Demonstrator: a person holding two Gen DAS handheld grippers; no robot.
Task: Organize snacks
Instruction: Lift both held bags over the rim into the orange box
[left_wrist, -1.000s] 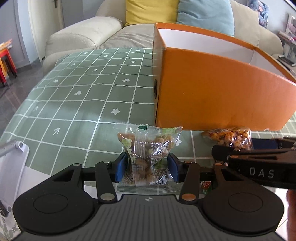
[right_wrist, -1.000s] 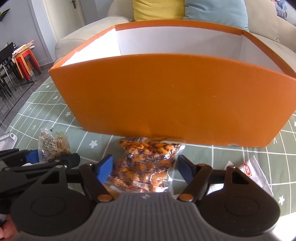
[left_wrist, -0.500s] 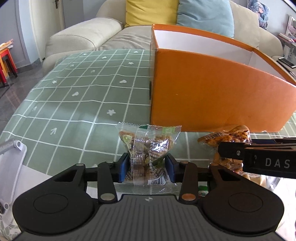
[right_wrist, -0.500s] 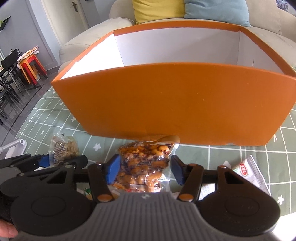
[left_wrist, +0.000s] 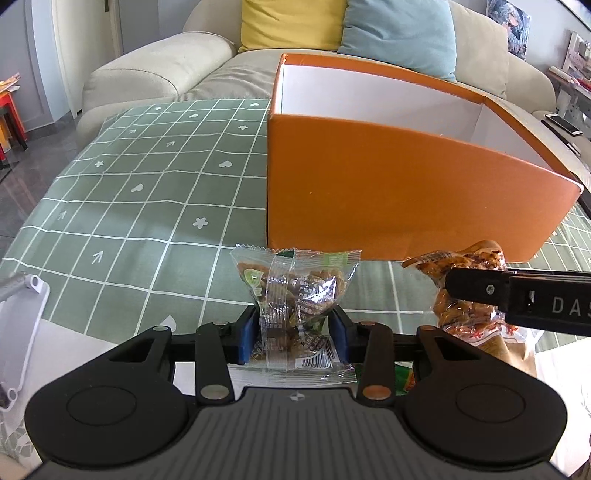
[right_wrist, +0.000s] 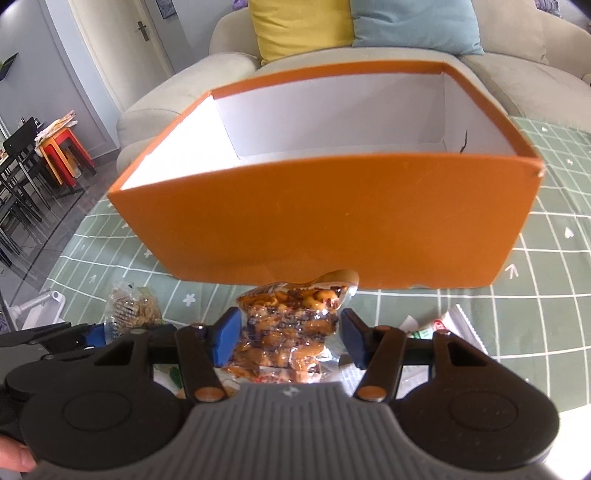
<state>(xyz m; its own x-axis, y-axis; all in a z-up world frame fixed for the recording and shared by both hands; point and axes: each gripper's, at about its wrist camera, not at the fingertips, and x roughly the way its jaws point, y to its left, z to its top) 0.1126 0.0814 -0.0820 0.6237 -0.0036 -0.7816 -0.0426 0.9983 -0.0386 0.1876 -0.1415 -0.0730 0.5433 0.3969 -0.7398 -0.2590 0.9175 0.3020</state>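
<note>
My left gripper (left_wrist: 293, 332) is shut on a clear packet of brown nuts with a green label (left_wrist: 295, 288), its blue pads pressing both sides. The same packet (right_wrist: 133, 306) shows at the left of the right wrist view. My right gripper (right_wrist: 291, 332) is shut on a clear packet of orange-brown snacks (right_wrist: 291, 317) and holds it a little above the cloth. That packet (left_wrist: 461, 266) also hangs at the right of the left wrist view. Just behind both packets stands the big orange box (left_wrist: 406, 199) (right_wrist: 332, 221); the part of its white inside that shows is bare.
A green checked tablecloth (left_wrist: 147, 184) covers the table. More packets lie at the near right, one white with a red and green print (right_wrist: 454, 325). A white bracket (left_wrist: 22, 325) sits at the near left edge. A sofa with yellow and blue cushions stands behind the table.
Both pairs of jaws have closed onto their packets. The right gripper has risen with the orange-brown packet, so the box's inside now shows from higher up. The left gripper has stayed about where it was.
</note>
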